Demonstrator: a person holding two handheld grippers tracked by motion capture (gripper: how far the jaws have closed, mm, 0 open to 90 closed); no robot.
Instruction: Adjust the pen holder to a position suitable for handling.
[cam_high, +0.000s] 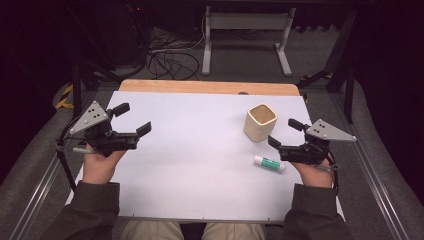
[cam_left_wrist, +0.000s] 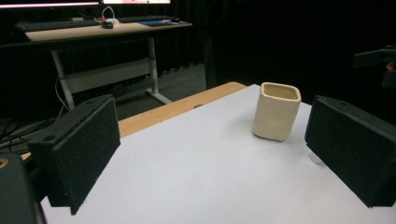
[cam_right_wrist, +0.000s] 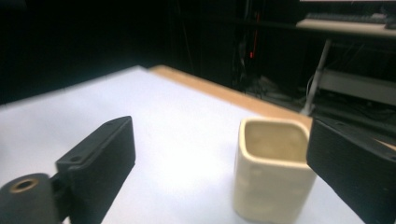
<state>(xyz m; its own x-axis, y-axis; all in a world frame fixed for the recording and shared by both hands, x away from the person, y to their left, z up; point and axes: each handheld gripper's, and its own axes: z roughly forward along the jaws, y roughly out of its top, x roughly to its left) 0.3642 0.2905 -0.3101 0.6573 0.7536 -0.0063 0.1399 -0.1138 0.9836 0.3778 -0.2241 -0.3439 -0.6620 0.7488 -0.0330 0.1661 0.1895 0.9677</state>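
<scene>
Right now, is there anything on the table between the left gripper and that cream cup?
No. In the high view, the stretch of white tabletop between the left gripper and the cream cup is bare. The glue stick lies off that line, nearer the right gripper.

No words or numbers can be read anywhere. The glue stick (cam_high: 268, 163), which lies near the right edge of the tabletop (cam_high: 200, 165), has a green label, but the print on it is too small and blurry to make out. The cream cup (cam_high: 260, 122) is plain, with no writing on its sides. The grippers carry no letters or signs that can be read.
</scene>
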